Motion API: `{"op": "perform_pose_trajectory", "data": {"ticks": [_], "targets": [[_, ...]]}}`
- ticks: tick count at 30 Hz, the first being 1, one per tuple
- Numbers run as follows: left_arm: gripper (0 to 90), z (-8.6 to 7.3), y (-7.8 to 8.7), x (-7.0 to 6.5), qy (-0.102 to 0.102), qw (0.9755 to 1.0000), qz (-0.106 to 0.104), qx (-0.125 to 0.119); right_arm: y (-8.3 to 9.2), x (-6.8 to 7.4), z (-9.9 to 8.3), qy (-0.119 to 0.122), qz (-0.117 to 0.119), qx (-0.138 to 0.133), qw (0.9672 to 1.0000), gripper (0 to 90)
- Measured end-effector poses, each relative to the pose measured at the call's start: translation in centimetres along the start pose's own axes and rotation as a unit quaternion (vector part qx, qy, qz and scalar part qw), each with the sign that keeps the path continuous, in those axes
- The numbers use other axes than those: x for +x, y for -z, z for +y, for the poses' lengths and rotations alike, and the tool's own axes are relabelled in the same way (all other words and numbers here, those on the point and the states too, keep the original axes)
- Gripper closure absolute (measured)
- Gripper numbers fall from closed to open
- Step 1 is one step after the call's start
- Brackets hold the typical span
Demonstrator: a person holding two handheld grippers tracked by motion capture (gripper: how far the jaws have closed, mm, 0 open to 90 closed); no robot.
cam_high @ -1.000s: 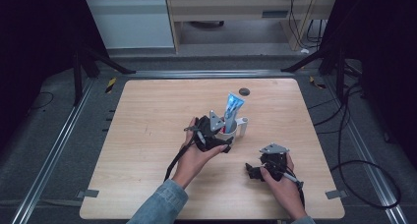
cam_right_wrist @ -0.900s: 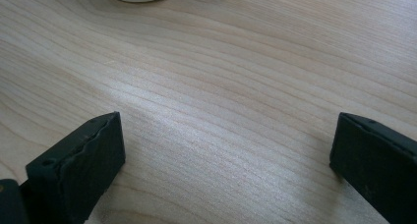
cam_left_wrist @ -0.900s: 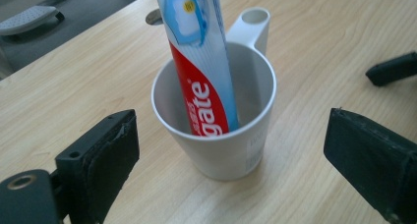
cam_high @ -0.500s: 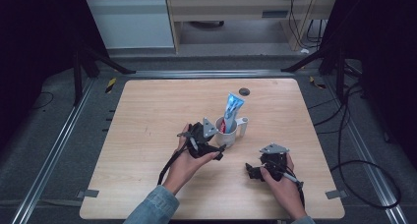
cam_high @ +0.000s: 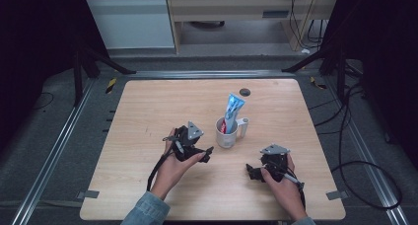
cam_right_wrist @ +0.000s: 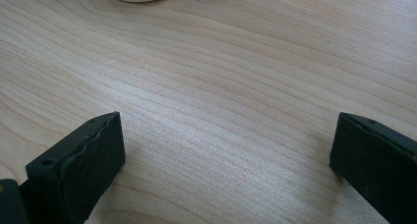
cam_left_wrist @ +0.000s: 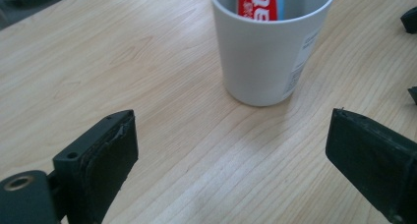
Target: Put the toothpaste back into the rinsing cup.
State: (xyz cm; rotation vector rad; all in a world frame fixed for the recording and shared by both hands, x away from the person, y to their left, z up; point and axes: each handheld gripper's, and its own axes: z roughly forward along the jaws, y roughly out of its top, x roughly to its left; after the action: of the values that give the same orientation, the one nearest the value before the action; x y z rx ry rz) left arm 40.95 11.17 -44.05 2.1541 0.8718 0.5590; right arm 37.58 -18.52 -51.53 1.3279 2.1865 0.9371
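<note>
I see the toothpaste tube [cam_high: 231, 111] already standing in the white mug [cam_high: 226, 135], so with both grippers' jaws open and empty, little seems left for me.

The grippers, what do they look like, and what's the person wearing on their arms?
Both the left gripper and right gripper are black, each topped by a grey three-cornered plate, with a black cable trailing back. Their jaws are blocky black pads. The sleeves look like blue denim.
</note>
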Motion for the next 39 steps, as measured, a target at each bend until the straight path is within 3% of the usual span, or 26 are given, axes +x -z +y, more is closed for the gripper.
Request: {"op": "perform_pose_trajectory", "data": {"ticks": [6, 18, 29, 35, 39], "targets": [[5.0, -1.2, 0.7, 1.1, 0.002, 0.9998, 0.013, 0.013, 0.0, 0.0, 0.0, 0.000, 0.000, 0.000, 1.0000, 0.4], [4.9, -4.6, 1.3, 4.4, 0.030, 0.9978, 0.037, 0.047, 0.0, 0.0, 0.0, 0.000, -0.001, 0.000, 1.0000, 0.4], [4.8, -6.7, 1.3, 6.7, 0.046, 0.9942, 0.055, 0.080, 0.0, 0.0, 0.0, 0.000, 0.000, 0.000, 1.0000, 0.5], [4.6, -7.7, 1.7, 8.1, 0.063, 0.9909, 0.073, 0.094, 0.0, 0.0, 0.0, 0.000, 0.000, 0.000, 1.0000, 0.5], [4.5, -8.1, 1.8, 8.7, 0.062, 0.9889, 0.083, 0.106, 0.0, 0.0, 0.0, 0.000, 0.000, 0.000, 1.0000, 0.5]]}}
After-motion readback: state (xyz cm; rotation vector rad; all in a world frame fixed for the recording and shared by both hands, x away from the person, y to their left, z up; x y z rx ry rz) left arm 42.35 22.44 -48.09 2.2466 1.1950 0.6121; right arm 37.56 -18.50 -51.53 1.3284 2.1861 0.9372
